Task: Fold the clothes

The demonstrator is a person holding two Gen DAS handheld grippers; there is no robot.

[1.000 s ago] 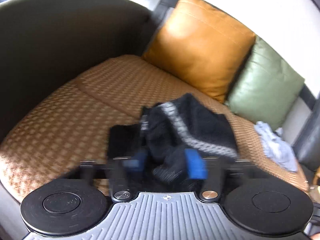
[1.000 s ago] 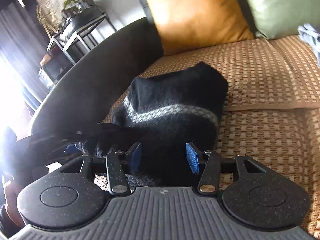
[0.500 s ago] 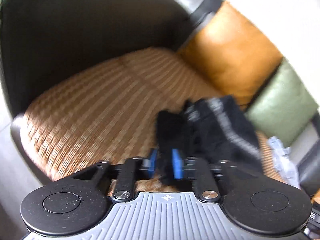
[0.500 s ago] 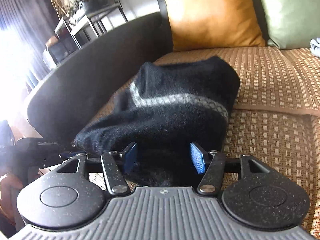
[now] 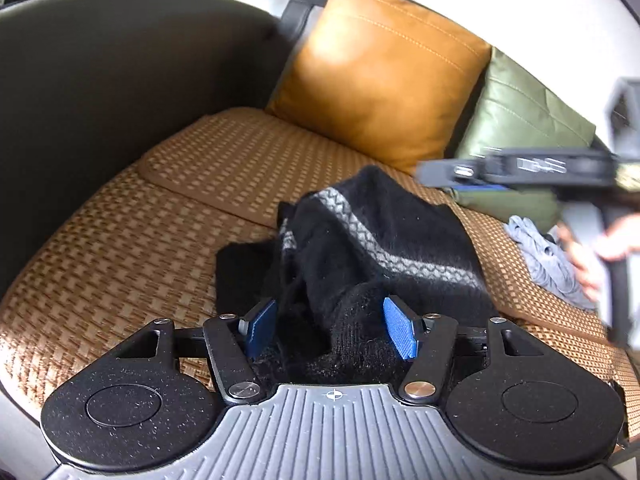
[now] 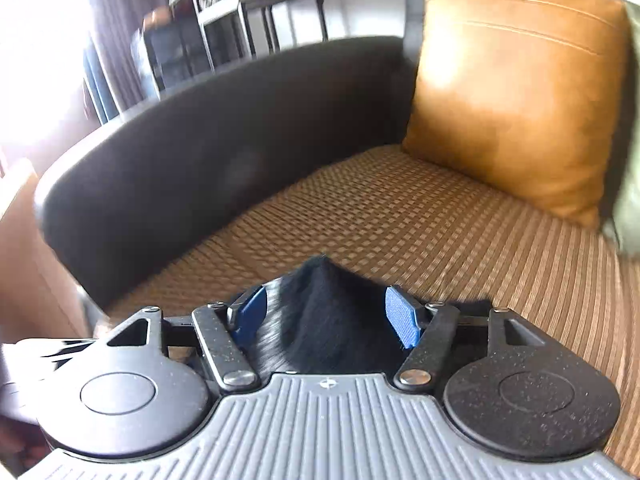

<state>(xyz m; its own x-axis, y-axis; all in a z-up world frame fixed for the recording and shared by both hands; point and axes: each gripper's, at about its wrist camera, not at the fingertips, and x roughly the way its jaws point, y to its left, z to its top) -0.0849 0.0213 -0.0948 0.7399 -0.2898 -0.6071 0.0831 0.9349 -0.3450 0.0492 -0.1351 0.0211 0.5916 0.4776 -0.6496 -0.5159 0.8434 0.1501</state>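
Note:
A black sweater with a grey patterned stripe [image 5: 372,240] lies bunched on the woven sofa seat [image 5: 120,260]. My left gripper [image 5: 330,330] is open low over its near end, and a thick fold of black knit sits loose between the blue pads [image 5: 400,334]. In the right wrist view my right gripper [image 6: 326,318] is open, and a peak of the black sweater [image 6: 328,304] shows between its fingers. From the left wrist view the right gripper [image 5: 444,176] hangs blurred above the sweater's far side, held by a hand [image 5: 588,264].
An orange cushion [image 5: 380,80] and a green cushion [image 5: 520,128] lean on the sofa back. A crumpled grey garment [image 5: 548,256] lies at the right. The dark curved armrest [image 5: 100,80] bounds the seat's left. A shelf unit [image 6: 240,28] stands beyond the armrest.
My left gripper, nearly shut on a black fold half a second ago, has opened and the fabric lies loose. The right gripper has risen off the sweater and swung left.

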